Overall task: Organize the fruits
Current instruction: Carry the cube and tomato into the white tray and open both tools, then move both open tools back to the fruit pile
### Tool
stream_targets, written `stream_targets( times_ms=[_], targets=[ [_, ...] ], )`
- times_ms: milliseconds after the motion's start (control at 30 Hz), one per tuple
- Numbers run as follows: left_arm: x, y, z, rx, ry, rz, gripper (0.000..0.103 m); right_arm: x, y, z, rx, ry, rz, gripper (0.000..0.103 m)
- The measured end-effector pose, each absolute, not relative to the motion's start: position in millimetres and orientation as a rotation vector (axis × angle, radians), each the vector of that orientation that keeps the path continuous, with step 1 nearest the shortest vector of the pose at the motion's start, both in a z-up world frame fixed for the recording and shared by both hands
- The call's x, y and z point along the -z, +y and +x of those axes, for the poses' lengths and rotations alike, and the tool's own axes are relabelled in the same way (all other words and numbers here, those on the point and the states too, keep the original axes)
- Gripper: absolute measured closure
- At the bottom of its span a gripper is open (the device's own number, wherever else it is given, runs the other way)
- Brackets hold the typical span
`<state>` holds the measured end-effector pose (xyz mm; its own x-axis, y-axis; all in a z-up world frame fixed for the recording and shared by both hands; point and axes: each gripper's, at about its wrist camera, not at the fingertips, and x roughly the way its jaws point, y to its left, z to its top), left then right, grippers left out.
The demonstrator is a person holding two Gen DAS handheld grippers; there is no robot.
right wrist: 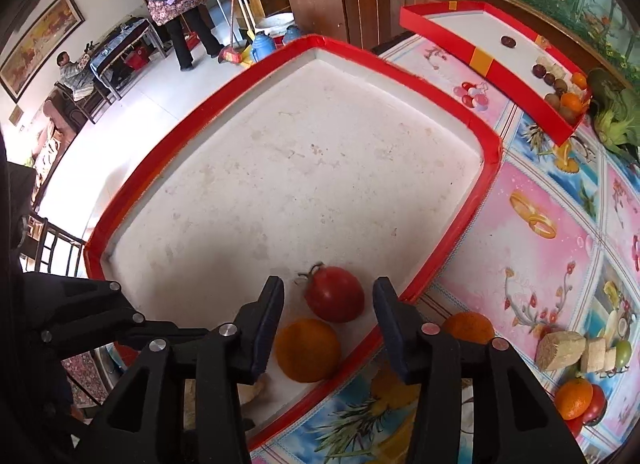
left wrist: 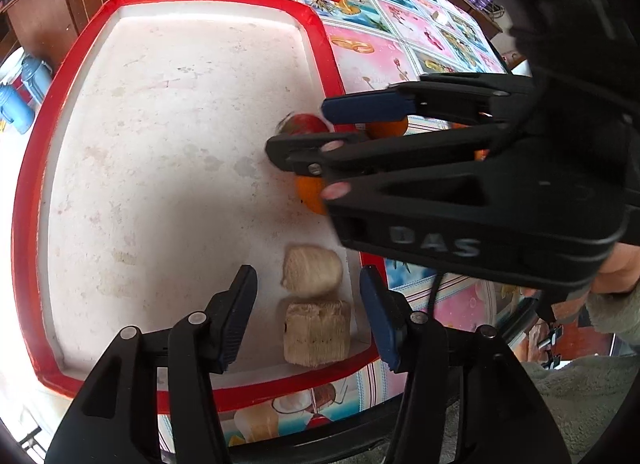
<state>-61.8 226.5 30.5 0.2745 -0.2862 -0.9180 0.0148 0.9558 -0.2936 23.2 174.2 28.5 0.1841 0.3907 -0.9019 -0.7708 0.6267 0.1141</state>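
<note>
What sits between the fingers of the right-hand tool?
In the right wrist view, a red tomato and an orange lie inside the red-rimmed tray, untouched by the open right gripper.

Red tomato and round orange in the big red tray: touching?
Touching. Right wrist view: red tomato overlaps round orange, no gap visible.

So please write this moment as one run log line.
left tool: open | right tool: open | red tomato, orange: in red-rimmed white tray
</note>
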Motion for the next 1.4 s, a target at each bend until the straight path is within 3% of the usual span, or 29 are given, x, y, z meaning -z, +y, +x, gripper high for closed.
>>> stream_targets(
  times_ms=[100,200,400,733,867,1400],
  targets=[
    [-35.6,228.6,-70.3,0.201,1.274,-0.244,0.05,-39.0,164.7,18.9,-0.855,1.091,-0.382,0.055],
    [-42.6,227.1,-73.5,0.197,1.271,-0.246,0.038,-48.1,151.1,16.1,-0.845,1.086,-0.344,0.051],
    [-52.8,222.5,-79.7,0.21,1.264,-0.257,0.037,-60.9,112.9,3.5,-0.813,1.073,-0.279,0.04],
    [-59.4,197.1,-64.5,0.245,1.264,-0.227,0.037,-47.0,45.1,-3.5,-0.674,1.14,-0.15,0.032],
    [-62.5,185.6,-59.3,0.268,1.259,-0.206,0.027,-43.1,16.9,-3.8,-0.603,1.158,-0.097,0.03],
    [-72.2,142.7,0.8,0.347,1.252,-0.092,0.027,-32.8,-88.2,-6.6,-0.391,1.177,0.065,0.029]
  ],
)
